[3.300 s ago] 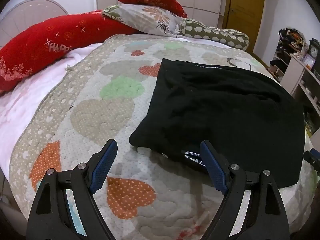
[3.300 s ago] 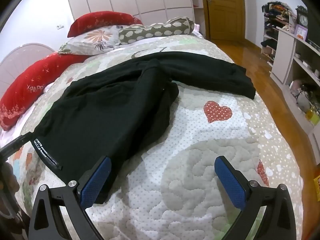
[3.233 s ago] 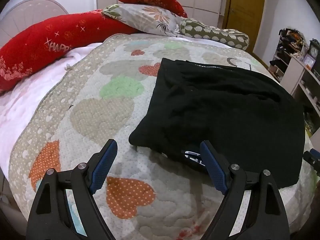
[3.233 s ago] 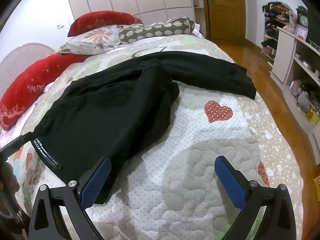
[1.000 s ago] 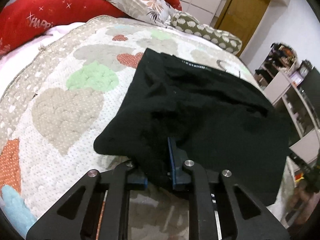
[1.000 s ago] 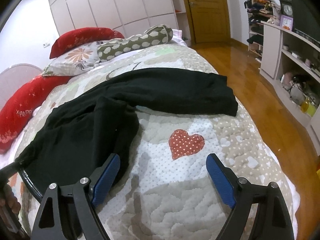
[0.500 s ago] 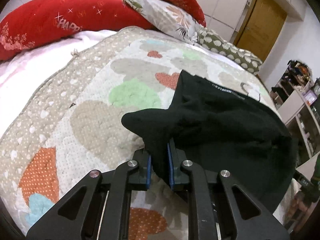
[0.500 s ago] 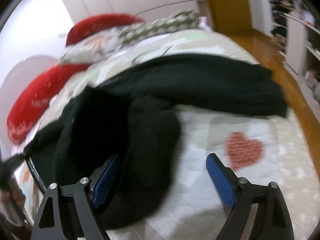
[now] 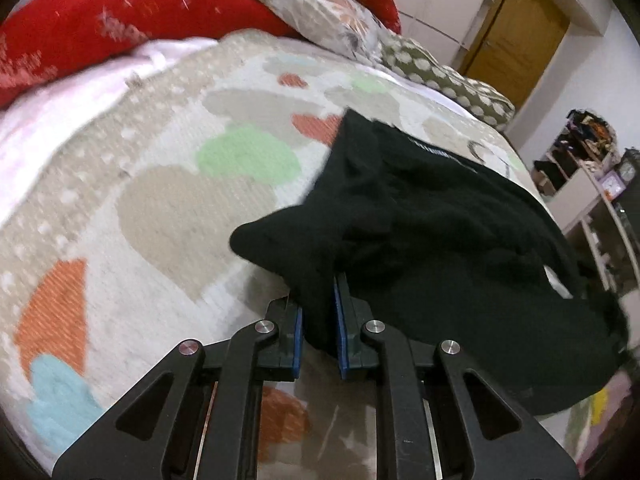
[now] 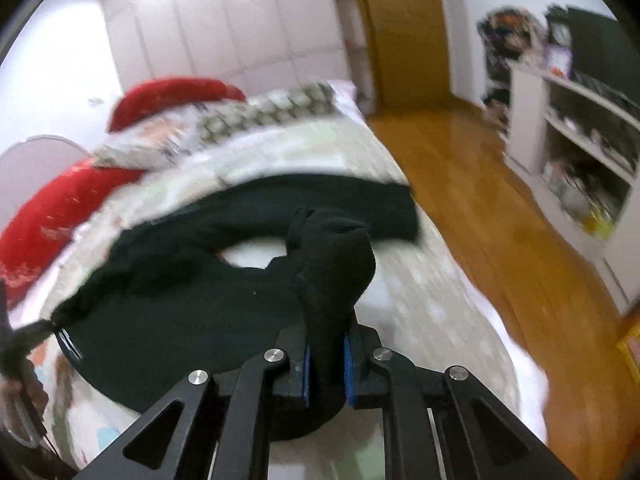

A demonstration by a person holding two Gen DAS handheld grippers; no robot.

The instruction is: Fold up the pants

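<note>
1. Black fabric fills the left wrist view: the pants [image 9: 440, 240] lie bunched on the quilted bed cover [image 9: 160, 208], on the side of it nearer the wooden door [image 9: 516, 36]. The left claw [image 9: 319, 332] is clamped on a fold of the pants, its blue pads [image 9: 297, 336] pressed against the cloth on both sides. A rounded corner of the cloth sticks out past the claw, raised off the bed cover. A long red pillow [image 9: 100, 28] and a floral pillow [image 9: 320, 16] lie at the far end of the bed cover, with a spotted bolster [image 9: 444, 80] beside them toward the door. A white shelf unit [image 9: 592, 200] stands off the bed cover's door side.

2. From the right wrist view, which is blurred, the right claw [image 10: 326, 364] is closed on another bunch of the pants [image 10: 192, 292], the cloth rising in a lump above its fingers. From there the pants stretch across the bed cover [image 10: 432, 304] to a gathered end at the picture's left edge, where the other claw's state cannot be told. One leg lies farther back on the bed cover, toward the pillows. Wooden floor [image 10: 480, 184] runs between the bed cover and the shelf unit [image 10: 576, 128].
</note>
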